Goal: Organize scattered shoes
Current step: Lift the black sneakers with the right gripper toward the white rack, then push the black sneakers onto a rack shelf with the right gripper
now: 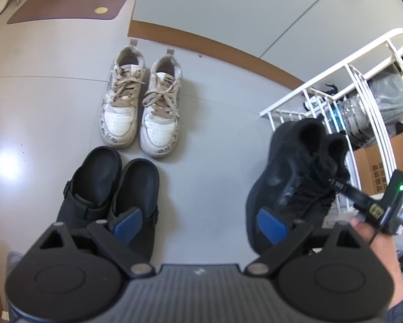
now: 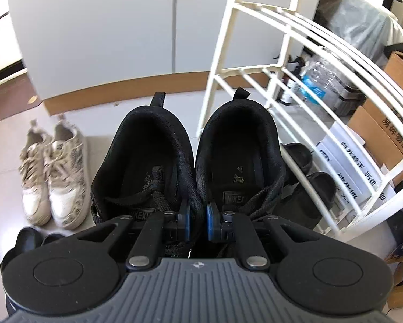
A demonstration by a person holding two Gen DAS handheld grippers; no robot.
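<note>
Floor: pale grey floor, bordered by a brown skirting along a white wall.
White sneakers: paired at frame centre, left view.
Black clogs: paired just below them.
Left gripper: jaws spread, nothing between.
Right gripper: pressed together on the inner collars of the black sneakers, lifted beside the white rack.

Black left gripper, blue-padded jaws, 2 silver screws, ribbed grey housing.
</note>
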